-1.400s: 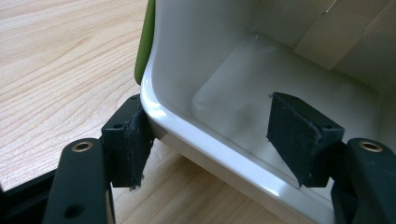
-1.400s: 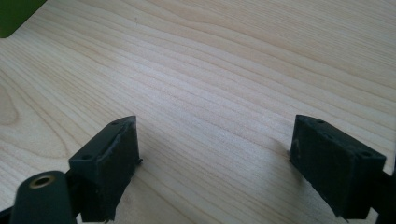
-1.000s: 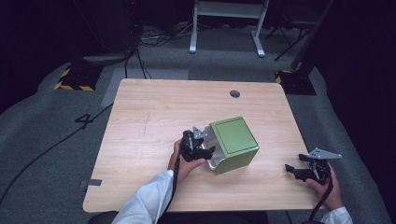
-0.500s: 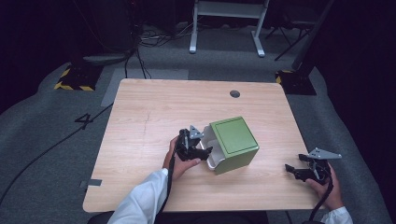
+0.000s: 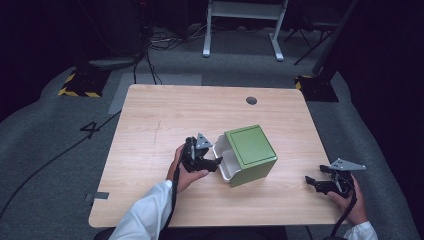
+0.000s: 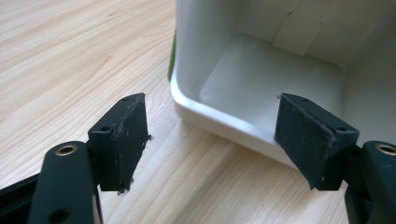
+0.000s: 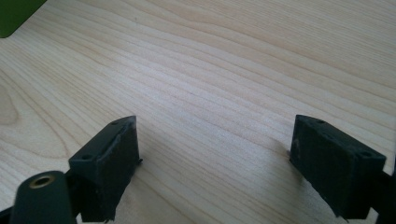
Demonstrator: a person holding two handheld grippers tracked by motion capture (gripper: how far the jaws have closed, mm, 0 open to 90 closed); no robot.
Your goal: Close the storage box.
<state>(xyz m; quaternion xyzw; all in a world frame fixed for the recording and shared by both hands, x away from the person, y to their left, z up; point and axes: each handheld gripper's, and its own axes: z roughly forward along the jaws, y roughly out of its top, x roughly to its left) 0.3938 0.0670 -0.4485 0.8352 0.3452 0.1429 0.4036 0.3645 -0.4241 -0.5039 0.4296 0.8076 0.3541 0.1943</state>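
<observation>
While the green box (image 5: pixel 250 150) lies tipped on its side near the middle of the bench (image 5: pixel 160 115), its white open mouth faces the left gripper (image 5: pixel 212 162), which sits right at that opening with jaws spread wide and nothing between them. From the left gripper view, the white rim (image 6: pixel 219 116) runs between the two pads; one pad looks like it's just past the lip, though I can't quite tell if it touches. Loads of bare wood on the far half and left side. The right gripper (image 5: pixel 314 183) is well apart from the box, close to the bench's right edge near the front corner, jaws also wide apart over plain wood, with only the box's green corner (image 7: pixel 14 16) in its view.
</observation>
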